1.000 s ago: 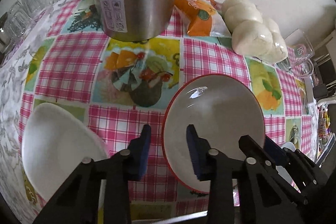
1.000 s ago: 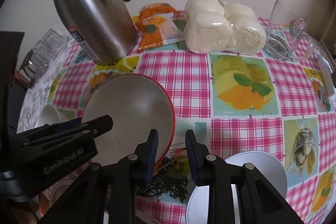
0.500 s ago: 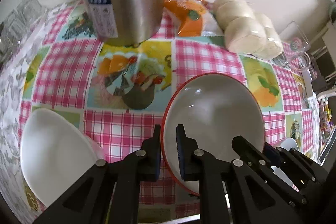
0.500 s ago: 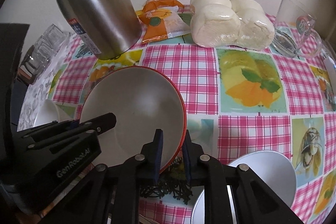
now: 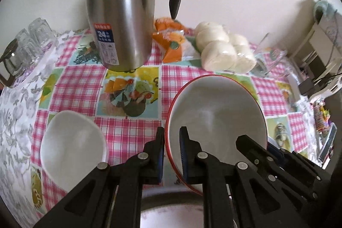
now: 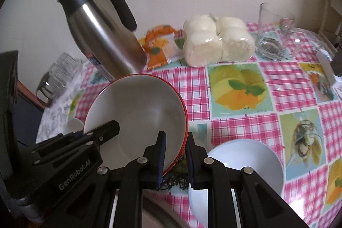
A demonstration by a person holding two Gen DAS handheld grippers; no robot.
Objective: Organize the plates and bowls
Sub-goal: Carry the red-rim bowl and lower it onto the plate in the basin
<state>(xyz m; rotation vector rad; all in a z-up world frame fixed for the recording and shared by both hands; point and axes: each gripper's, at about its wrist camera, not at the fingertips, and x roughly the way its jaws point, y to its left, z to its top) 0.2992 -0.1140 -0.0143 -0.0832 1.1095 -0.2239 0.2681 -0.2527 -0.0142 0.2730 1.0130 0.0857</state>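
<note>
A red-rimmed white bowl (image 5: 215, 116) is held off the checked tablecloth, tilted. My left gripper (image 5: 172, 151) is shut on its left rim, and my right gripper (image 6: 175, 155) is shut on its right rim; the bowl also shows in the right wrist view (image 6: 136, 116). A white bowl (image 5: 70, 146) lies on the table to the left of the left gripper. A pale blue bowl (image 6: 241, 172) lies on the table to the right of the right gripper. The rim of a dish (image 5: 171, 208) shows at the bottom edge, under the grippers.
A steel thermos jug (image 5: 121, 20) stands at the back. Beside it lie an orange snack packet (image 5: 171, 44) and a bag of white buns (image 5: 224, 50). Glass cups (image 6: 271, 35) stand at the back right, and more glasses (image 5: 27, 46) at the left edge.
Both grippers closed on the bowl's rim from opposite sides, then lifted and tilted it, pulling back from the jug.
</note>
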